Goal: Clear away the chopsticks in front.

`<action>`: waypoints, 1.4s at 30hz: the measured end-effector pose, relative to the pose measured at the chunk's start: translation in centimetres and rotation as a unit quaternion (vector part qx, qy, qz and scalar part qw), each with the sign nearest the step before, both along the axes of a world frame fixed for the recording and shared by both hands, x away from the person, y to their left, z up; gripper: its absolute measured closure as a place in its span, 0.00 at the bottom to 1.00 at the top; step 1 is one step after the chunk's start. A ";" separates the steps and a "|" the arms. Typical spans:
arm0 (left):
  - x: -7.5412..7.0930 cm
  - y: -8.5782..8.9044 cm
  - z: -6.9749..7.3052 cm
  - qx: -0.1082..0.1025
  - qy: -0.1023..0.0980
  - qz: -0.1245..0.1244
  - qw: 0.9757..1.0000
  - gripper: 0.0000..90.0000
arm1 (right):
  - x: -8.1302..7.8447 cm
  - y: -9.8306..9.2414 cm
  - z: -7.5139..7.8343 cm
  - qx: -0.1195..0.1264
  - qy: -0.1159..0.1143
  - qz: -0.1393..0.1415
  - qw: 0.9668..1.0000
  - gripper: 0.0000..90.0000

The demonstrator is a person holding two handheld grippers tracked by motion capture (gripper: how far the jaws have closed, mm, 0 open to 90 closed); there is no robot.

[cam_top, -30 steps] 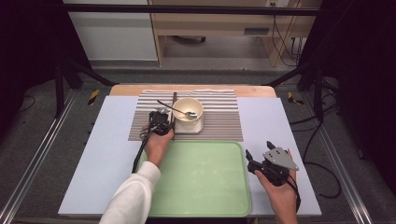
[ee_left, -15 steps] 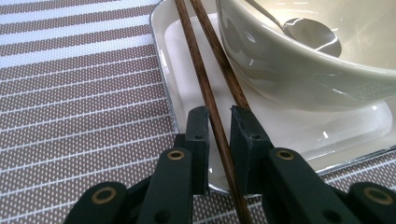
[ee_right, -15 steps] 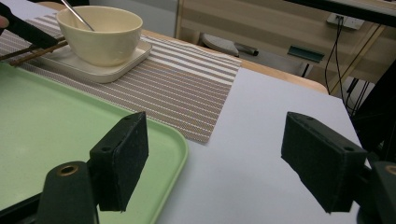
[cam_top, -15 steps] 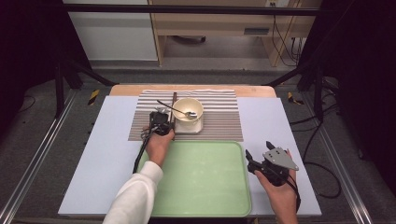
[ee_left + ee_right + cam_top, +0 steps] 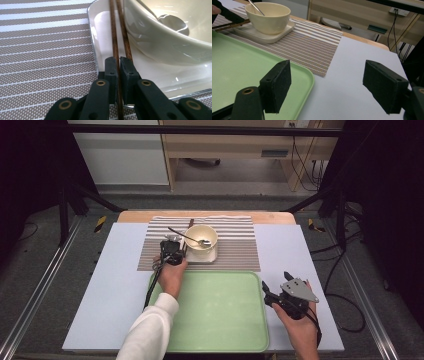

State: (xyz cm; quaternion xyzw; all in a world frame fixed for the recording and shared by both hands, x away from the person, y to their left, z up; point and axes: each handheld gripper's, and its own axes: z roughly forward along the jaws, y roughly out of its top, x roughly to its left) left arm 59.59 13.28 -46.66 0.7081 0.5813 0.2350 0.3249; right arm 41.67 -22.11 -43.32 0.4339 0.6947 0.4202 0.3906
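A pair of brown chopsticks point(image 5: 113, 32) lies on a white square plate point(image 5: 105, 32) beside a cream bowl point(image 5: 201, 237) that holds a metal spoon point(image 5: 189, 238). My left gripper point(image 5: 119, 62) has just been closing, and its pads now stand shut on the chopsticks' near end, one stick running between them. In the high view the left gripper point(image 5: 172, 245) sits at the bowl's left side on the striped placemat point(image 5: 235, 250). My right gripper point(image 5: 276, 282) hovers open and empty over the right edge of the green tray point(image 5: 215, 310); its wide jaws point(image 5: 327, 85) frame bare table.
The green tray point(image 5: 242, 70) lies just in front of the placemat point(image 5: 312, 47) on a pale blue table cover. The bowl point(image 5: 268, 18) and the chopsticks point(image 5: 232, 25) show far left in the right gripper view. Cables and a dark frame stand around the table.
Both hands have stayed where they were. No shift of the bowl, spoon or chopsticks shows in the high view.
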 end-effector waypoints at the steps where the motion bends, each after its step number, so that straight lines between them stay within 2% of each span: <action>1: -0.1 0.0 0.0 -0.001 -0.003 0.004 1.000 0.95 | 0.0 0.0 0.0 0.000 0.000 0.000 1.000 0.25; 4: -0.3 0.0 0.1 0.003 -0.012 0.006 1.000 0.95 | 0.0 0.0 0.0 0.000 0.000 0.001 1.000 0.25; 17: -1.4 1.9 2.2 -0.023 -0.020 0.015 0.999 0.95 | 0.1 -0.1 0.0 0.000 0.001 0.003 1.000 0.25; 21: -2.5 3.4 3.3 -0.024 -0.025 0.019 0.999 0.95 | 0.1 0.0 0.0 0.000 0.000 0.004 1.000 0.25; 24: -3.3 4.3 3.8 -0.021 -0.032 0.019 0.999 0.95 | 0.1 0.1 -0.1 -0.002 0.000 0.006 1.000 0.25; 27: -3.9 4.9 4.0 -0.022 -0.031 0.019 0.999 0.95 | 0.2 0.2 -0.1 -0.003 0.001 0.011 1.000 0.24; 30: -5.1 6.1 3.9 -0.027 -0.024 0.016 0.999 0.95 | 0.4 0.3 -0.3 -0.001 0.005 0.013 1.000 0.20; 33: -6.0 6.8 4.1 -0.026 -0.028 0.015 0.999 0.95 | 0.5 0.3 -0.3 0.004 0.010 0.014 1.000 0.12; 36: -6.9 7.4 4.3 -0.032 -0.031 0.016 0.999 0.95 | 0.6 0.2 -0.4 0.000 0.020 0.017 1.000 0.08; 42: -8.7 8.7 4.8 -0.040 -0.035 0.022 0.998 0.95 | 0.5 -0.1 -0.4 0.003 0.018 0.021 1.000 0.07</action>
